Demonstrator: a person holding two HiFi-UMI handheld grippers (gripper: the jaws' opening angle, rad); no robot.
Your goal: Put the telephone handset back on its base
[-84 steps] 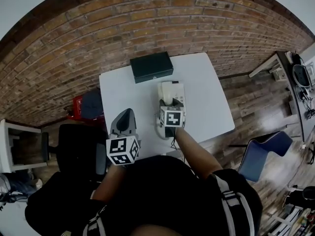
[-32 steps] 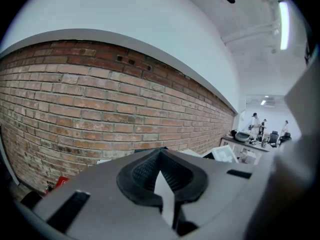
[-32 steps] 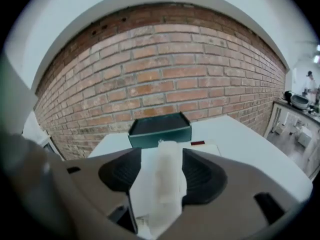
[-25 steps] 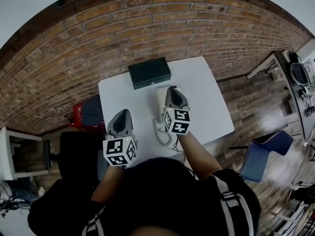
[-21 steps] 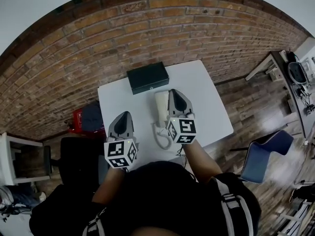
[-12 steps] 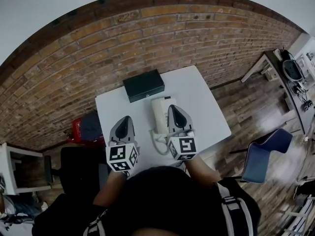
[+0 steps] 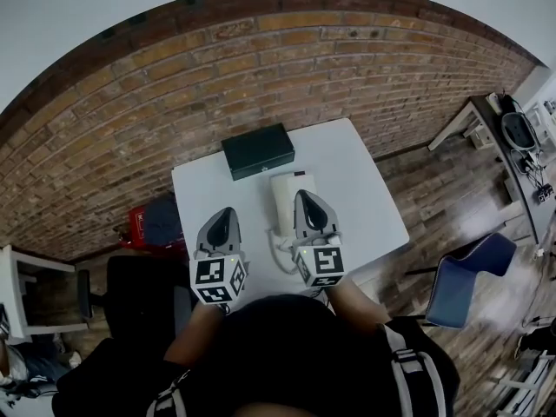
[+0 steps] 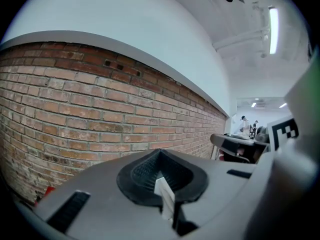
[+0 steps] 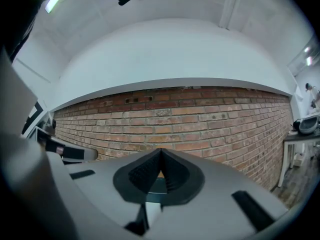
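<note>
In the head view a cream telephone (image 7: 281, 200) lies on the white table (image 7: 365, 189), and its coiled cord (image 7: 283, 252) loops toward the front edge. The handset appears to rest lengthwise on the base, though the detail is too small to be sure. My right gripper (image 7: 306, 195) hovers over the telephone's right side, shut and holding nothing. My left gripper (image 7: 224, 212) is held over the table's left front, also shut and holding nothing. The right gripper (image 9: 160, 156) and the left gripper (image 8: 159, 156) both point at the brick wall in their own views, which show no telephone.
A black box (image 7: 257, 150) sits at the table's back edge. A brick wall (image 7: 261, 68) rises behind the table. A black chair (image 7: 139, 289) and a red item (image 7: 139, 215) stand left of the table, and a blue chair (image 7: 456, 281) stands to the right. A desk with gear (image 7: 512, 137) is at far right.
My right gripper has drawn back from over the telephone toward the person, uncovering more of the cream body. The left gripper has barely moved. The head camera has shifted slightly.
</note>
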